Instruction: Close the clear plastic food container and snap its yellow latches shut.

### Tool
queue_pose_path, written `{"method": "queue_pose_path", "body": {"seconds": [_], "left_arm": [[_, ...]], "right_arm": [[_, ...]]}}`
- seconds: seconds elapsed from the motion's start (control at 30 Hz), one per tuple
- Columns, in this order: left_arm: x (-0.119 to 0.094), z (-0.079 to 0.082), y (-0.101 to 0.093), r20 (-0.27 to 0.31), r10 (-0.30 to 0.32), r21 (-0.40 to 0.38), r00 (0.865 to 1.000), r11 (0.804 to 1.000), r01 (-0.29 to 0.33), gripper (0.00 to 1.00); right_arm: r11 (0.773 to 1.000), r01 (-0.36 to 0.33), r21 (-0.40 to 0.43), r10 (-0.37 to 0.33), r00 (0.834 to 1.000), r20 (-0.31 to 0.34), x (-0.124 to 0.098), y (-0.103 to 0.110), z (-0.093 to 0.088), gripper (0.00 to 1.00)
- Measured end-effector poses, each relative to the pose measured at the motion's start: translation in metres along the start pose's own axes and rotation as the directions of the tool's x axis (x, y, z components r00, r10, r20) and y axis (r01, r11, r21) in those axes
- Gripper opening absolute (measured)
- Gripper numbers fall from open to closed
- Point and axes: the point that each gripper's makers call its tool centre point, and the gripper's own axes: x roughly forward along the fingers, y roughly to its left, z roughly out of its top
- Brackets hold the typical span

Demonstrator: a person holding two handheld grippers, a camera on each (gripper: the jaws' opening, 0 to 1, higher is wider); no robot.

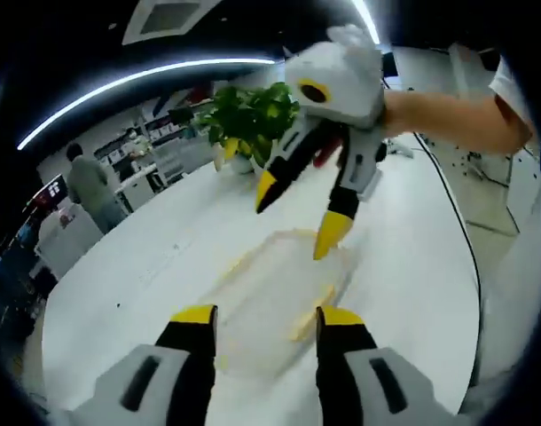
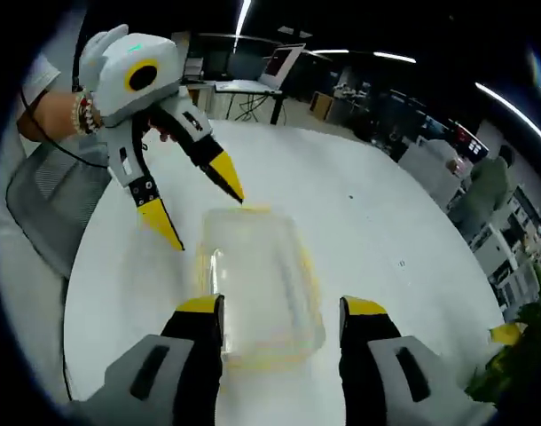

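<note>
The clear plastic container (image 1: 275, 297) lies on the white table (image 1: 137, 266), straight ahead of my left gripper (image 1: 268, 318), which is open just short of its near end. A yellow latch (image 1: 313, 312) shows on its right side. My right gripper (image 1: 299, 213) hovers open over the container's far end, held by a person's arm (image 1: 448, 115). In the right gripper view the container (image 2: 257, 284) sits between and ahead of the open right gripper (image 2: 281, 308), with yellow trim (image 2: 253, 210) at its far edge. The left gripper (image 2: 198, 206) hangs open beyond it.
A green potted plant (image 1: 248, 120) stands at the table's far end. A person (image 1: 91, 186) stands among desks at the back left. A mesh chair (image 2: 49, 200) sits off the table's edge. A small yellow object (image 2: 505, 333) lies near leaves at the right.
</note>
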Motion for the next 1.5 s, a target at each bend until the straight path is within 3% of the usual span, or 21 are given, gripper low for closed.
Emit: {"method": "queue_pose_path", "body": {"seconds": [0.13, 0.2, 0.23, 0.33, 0.47, 0.63, 0.67, 0.77, 0.83, 0.9, 0.93, 0.97, 1.0, 1.1, 1.17, 1.2, 1.23, 1.33, 1.4, 1.5], "left_arm": [[-0.006, -0.007, 0.018, 0.069, 0.085, -0.082, 0.994, 0.994, -0.079, 0.80], [-0.005, -0.019, 0.025, 0.061, 0.127, -0.126, 0.990, 0.985, -0.118, 0.96], [-0.005, -0.027, 0.032, 0.049, 0.171, -0.130, 0.984, 0.978, -0.163, 0.99], [0.001, -0.057, 0.033, -0.050, 0.180, -0.172, 0.982, 0.967, -0.186, 0.99], [0.014, -0.076, 0.018, -0.066, 0.118, -0.259, 0.991, 0.957, -0.131, 0.99], [0.028, -0.095, 0.005, -0.131, 0.064, -0.227, 0.989, 0.969, -0.093, 0.99], [0.033, -0.100, -0.003, -0.151, 0.023, -0.229, 0.988, 0.972, -0.057, 0.99], [0.044, -0.105, -0.006, -0.160, 0.009, -0.209, 0.987, 0.977, -0.043, 0.99], [0.050, -0.107, -0.008, -0.152, 0.007, -0.234, 0.988, 0.971, -0.043, 0.99], [0.056, -0.102, -0.007, -0.087, 0.029, -0.313, 0.996, 0.948, -0.055, 0.99], [0.057, -0.101, -0.007, -0.065, 0.037, -0.336, 0.997, 0.940, -0.057, 0.99], [0.059, -0.100, -0.007, -0.042, 0.044, -0.352, 0.998, 0.934, -0.056, 0.98], [0.060, -0.100, -0.009, -0.015, 0.049, -0.377, 0.999, 0.925, -0.051, 0.96], [0.061, -0.107, -0.009, 0.000, 0.086, -0.413, 0.996, 0.907, -0.079, 0.90], [0.064, -0.106, -0.007, 0.022, 0.093, -0.401, 0.995, 0.913, -0.077, 0.91], [0.067, -0.100, -0.007, 0.057, 0.095, -0.420, 0.994, 0.905, -0.062, 0.94], [0.068, -0.097, -0.006, 0.084, 0.106, -0.438, 0.991, 0.897, -0.058, 0.96], [0.069, -0.095, -0.007, 0.116, 0.128, -0.452, 0.985, 0.890, -0.063, 0.93], [0.070, -0.088, -0.006, 0.186, 0.152, -0.468, 0.971, 0.883, -0.049, 0.90], [0.071, -0.086, -0.014, 0.188, 0.116, -0.465, 0.975, 0.885, -0.016, 0.82]], "right_arm": [[0.995, 0.035, 0.094, -0.039, 0.998, 0.039, -0.004, 0.010, -0.016, 0.59], [0.990, 0.041, 0.134, -0.049, 0.997, 0.058, -0.004, 0.015, -0.024, 0.63], [0.990, 0.039, 0.136, -0.048, 0.997, 0.060, -0.003, 0.017, -0.029, 0.66], [0.982, 0.025, 0.188, -0.031, 0.999, 0.029, 0.001, 0.028, -0.046, 0.74], [0.970, 0.027, 0.241, -0.027, 1.000, -0.002, 0.011, 0.036, -0.068, 0.81], [0.948, 0.029, 0.316, -0.032, 0.999, 0.006, 0.022, 0.041, -0.080, 0.80], [0.944, 0.036, 0.328, -0.040, 0.999, 0.008, 0.026, 0.041, -0.083, 0.80], [0.923, 0.074, 0.377, -0.104, 0.993, 0.059, 0.035, 0.033, -0.083, 0.80], [0.909, 0.093, 0.406, -0.155, 0.980, 0.121, 0.040, 0.029, -0.080, 0.78], [0.899, 0.100, 0.427, -0.194, 0.964, 0.182, 0.045, 0.028, -0.078, 0.76], [0.891, 0.105, 0.442, -0.211, 0.958, 0.196, 0.048, 0.029, -0.081, 0.75], [0.906, 0.135, 0.400, -0.232, 0.952, 0.203, 0.047, 0.027, -0.083, 0.76], [0.902, 0.146, 0.407, -0.248, 0.946, 0.210, 0.048, 0.028, -0.084, 0.76], [0.897, 0.138, 0.421, -0.251, 0.941, 0.228, 0.049, 0.028, -0.082, 0.72], [0.894, 0.143, 0.424, -0.261, 0.936, 0.236, 0.051, 0.027, -0.081, 0.71], [0.889, 0.144, 0.434, -0.272, 0.930, 0.248, 0.052, 0.025, -0.080, 0.70], [0.870, 0.115, 0.479, -0.286, 0.909, 0.302, 0.051, 0.024, -0.073, 0.68], [0.897, 0.120, 0.426, -0.263, 0.919, 0.293, 0.050, 0.029, -0.071, 0.59], [0.910, 0.119, 0.398, -0.245, 0.927, 0.284, 0.052, 0.034, -0.071, 0.53], [0.910, 0.118, 0.397, -0.243, 0.928, 0.282, 0.053, 0.034, -0.071, 0.50]]}}
